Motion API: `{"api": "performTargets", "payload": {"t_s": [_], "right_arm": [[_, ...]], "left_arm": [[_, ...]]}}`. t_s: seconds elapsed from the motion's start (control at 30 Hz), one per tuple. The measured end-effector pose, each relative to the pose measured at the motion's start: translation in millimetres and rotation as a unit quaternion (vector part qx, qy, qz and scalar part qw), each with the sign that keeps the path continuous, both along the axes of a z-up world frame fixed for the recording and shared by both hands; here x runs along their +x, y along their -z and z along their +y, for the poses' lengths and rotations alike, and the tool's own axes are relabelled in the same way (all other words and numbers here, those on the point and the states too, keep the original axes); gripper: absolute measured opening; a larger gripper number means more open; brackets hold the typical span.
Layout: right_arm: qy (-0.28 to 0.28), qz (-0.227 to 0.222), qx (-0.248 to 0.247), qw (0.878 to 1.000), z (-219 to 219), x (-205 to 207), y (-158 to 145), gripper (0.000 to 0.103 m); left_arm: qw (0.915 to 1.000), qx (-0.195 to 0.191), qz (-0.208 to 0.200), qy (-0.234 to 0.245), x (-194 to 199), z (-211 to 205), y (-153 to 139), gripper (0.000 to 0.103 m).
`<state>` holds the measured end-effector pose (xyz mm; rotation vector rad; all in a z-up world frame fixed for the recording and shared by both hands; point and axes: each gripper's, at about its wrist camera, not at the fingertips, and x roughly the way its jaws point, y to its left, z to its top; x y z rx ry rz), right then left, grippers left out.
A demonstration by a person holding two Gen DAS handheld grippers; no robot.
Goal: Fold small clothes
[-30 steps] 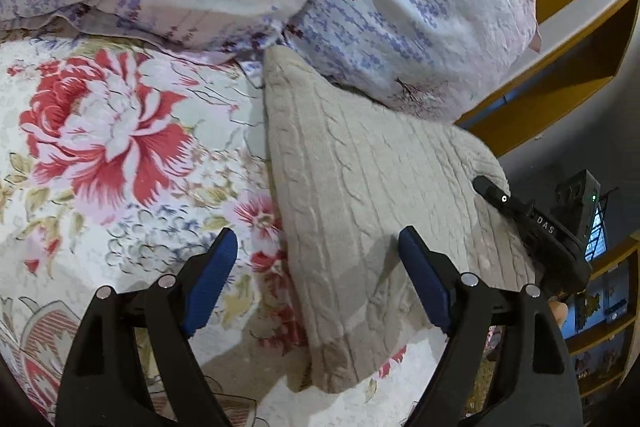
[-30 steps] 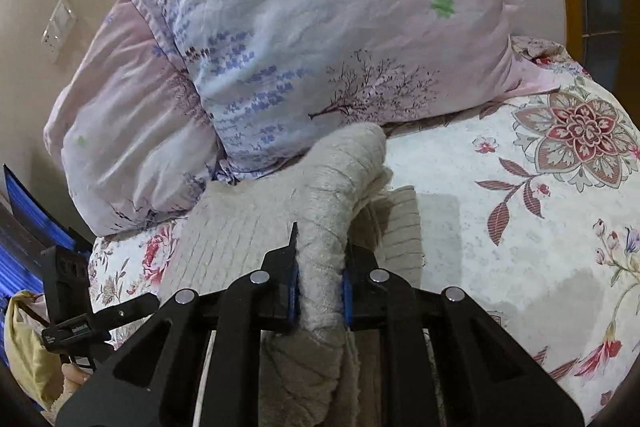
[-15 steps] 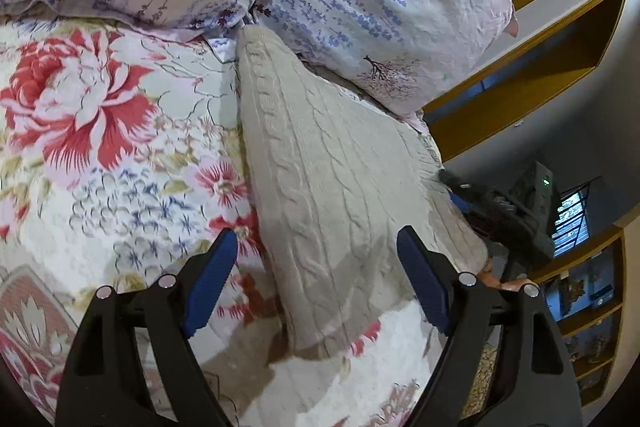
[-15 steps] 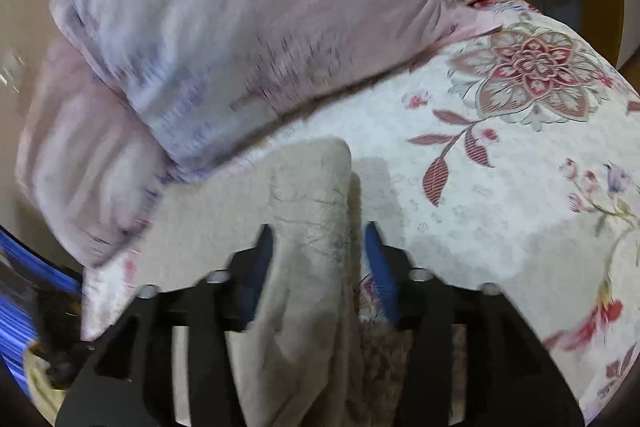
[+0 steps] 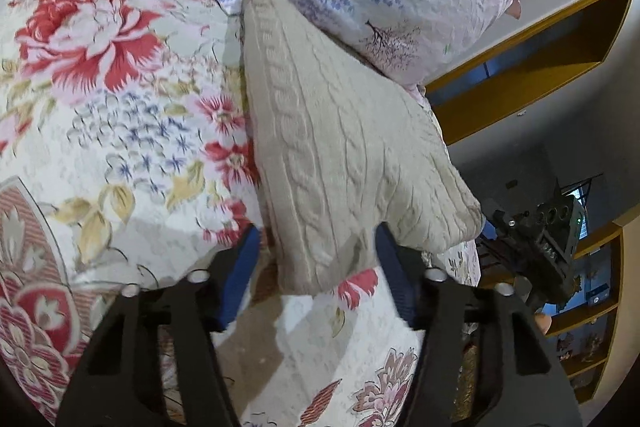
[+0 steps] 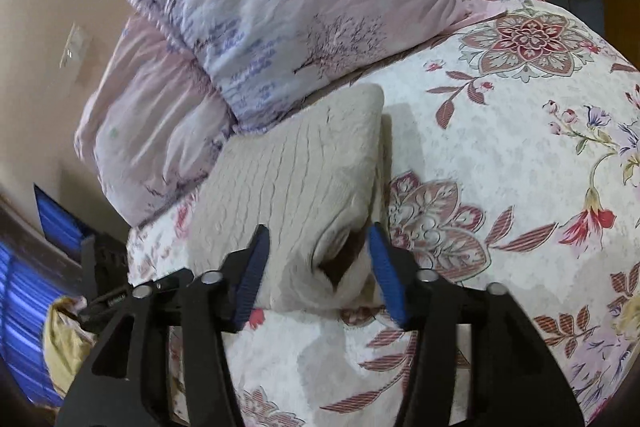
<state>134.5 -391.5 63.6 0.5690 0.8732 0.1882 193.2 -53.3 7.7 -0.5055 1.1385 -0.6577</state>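
Observation:
A beige cable-knit garment [image 5: 328, 147] lies folded on a floral bedspread [image 5: 120, 131], its far end against the pillows. In the left wrist view my left gripper [image 5: 316, 267] is open, its blue pads on either side of the garment's near corner. In the right wrist view the same garment [image 6: 296, 187] shows a rolled fold at its near end. My right gripper [image 6: 318, 271] is open, its pads either side of that near end, not pressing it. The right gripper also shows at the right edge of the left wrist view [image 5: 536, 239].
Two pale pink and lilac printed pillows [image 6: 288, 3] are stacked behind the garment. Yellow wooden shelving [image 5: 532, 39] stands past the bed's right side. A wall with a light switch [image 6: 74, 45] is at the left of the right wrist view.
My right gripper has opened and let go of the garment's fold, which now rests on the bed. My left gripper has moved forward so its open jaws straddle the garment's near corner.

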Motion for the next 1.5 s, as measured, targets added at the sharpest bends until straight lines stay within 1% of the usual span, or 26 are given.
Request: {"api": "performTargets", "payload": {"t_s": [0.03,0.07,0.1,0.17,0.2,0.27,0.43,0.5,0.57,0.63,0.67,0.7,0.73,0.77,0.8,0.9,1.03,1.07,1.1,1.13,1.17,1.23,1.27,1.33,1.4,1.5], "right_arm": [[-0.007,0.007,-0.009,1.000,3,1,3,0.019],[-0.013,0.014,-0.018,1.000,8,3,5,0.013],[-0.011,0.004,-0.028,1.000,10,0,2,0.012],[-0.007,-0.034,-0.036,0.999,12,-9,-13,0.011],[-0.004,-0.053,-0.038,0.998,11,-16,-21,0.011],[0.004,-0.060,-0.053,0.997,9,-22,-26,0.010],[0.024,0.032,-0.087,0.995,-3,-16,24,0.009],[0.034,0.046,-0.062,0.996,-10,-14,40,0.009],[0.035,0.048,-0.042,0.997,-14,-12,40,0.010],[0.029,0.051,-0.042,0.997,-14,-10,37,0.013],[0.026,0.051,-0.035,0.998,-15,-9,33,0.022],[0.026,0.047,-0.025,0.998,-17,-9,29,0.035],[0.030,0.040,-0.015,0.999,-20,-8,25,0.042],[0.035,0.028,0.000,0.999,-25,-6,19,0.050],[0.041,0.021,0.011,0.999,-29,-2,16,0.052],[0.056,0.023,0.045,0.997,-34,21,16,0.052],[0.059,0.055,0.072,0.994,-31,52,31,0.051],[0.054,0.059,0.075,0.994,-27,60,35,0.040],[0.045,0.057,0.063,0.995,-21,67,35,0.019],[0.040,0.052,0.047,0.997,-16,68,33,0.015],[0.034,0.029,0.022,0.999,-9,69,26,0.012],[0.035,-0.010,-0.021,0.999,-2,64,12,0.011],[0.047,-0.014,-0.050,0.998,-1,63,10,0.011],[0.068,0.021,-0.082,0.994,-6,70,22,0.011],[0.071,0.050,-0.091,0.992,-8,75,38,0.011],[0.069,0.049,-0.103,0.991,-4,74,34,0.016]], "left_arm": [[1.0000,0.002,0.002,0.010,-1,-4,2,0.039],[0.9999,0.008,-0.001,0.012,-1,-5,2,0.030],[0.9997,0.015,-0.009,0.013,-2,-6,1,0.022],[0.9998,0.009,-0.013,0.013,-3,-2,-1,0.017],[0.9999,0.000,-0.012,0.010,-4,2,-2,0.016],[0.9998,-0.010,-0.014,0.009,-6,10,-3,0.015],[0.9999,-0.007,-0.008,0.013,-12,17,10,0.014],[0.9999,-0.010,-0.006,0.012,-12,18,11,0.014],[0.9998,-0.006,-0.008,0.015,-10,16,9,0.014],[0.9997,-0.002,-0.012,0.022,-9,13,4,0.018],[0.9997,0.002,-0.014,0.022,-8,13,1,0.023],[0.9997,0.004,-0.018,0.018,-8,15,-2,0.038],[0.9996,-0.001,-0.024,0.013,-6,17,-6,0.049],[0.9995,-0.005,-0.031,0.001,-2,20,-11,0.069],[0.9992,-0.005,-0.036,-0.014,2,23,-15,0.075],[0.9991,-0.001,-0.032,-0.027,17,22,-19,0.080],[0.9987,0.022,-0.015,-0.045,41,12,-12,0.081],[0.9985,0.026,-0.012,-0.046,42,10,-10,0.081],[0.9985,0.028,-0.009,-0.046,44,7,-8,0.081],[0.9984,0.031,-0.008,-0.046,48,4,-7,0.081],[0.9983,0.034,-0.008,-0.046,49,1,-6,0.081],[0.9983,0.036,-0.009,-0.045,50,-1,-5,0.082],[0.9983,0.037,-0.010,-0.045,51,-3,-4,0.082],[0.9983,0.039,-0.012,-0.041,54,-5,-4,0.083],[0.9984,0.040,-0.015,-0.037,52,-8,-4,0.083],[0.9979,0.051,-0.024,-0.033,51,-12,-6,0.084]]}}
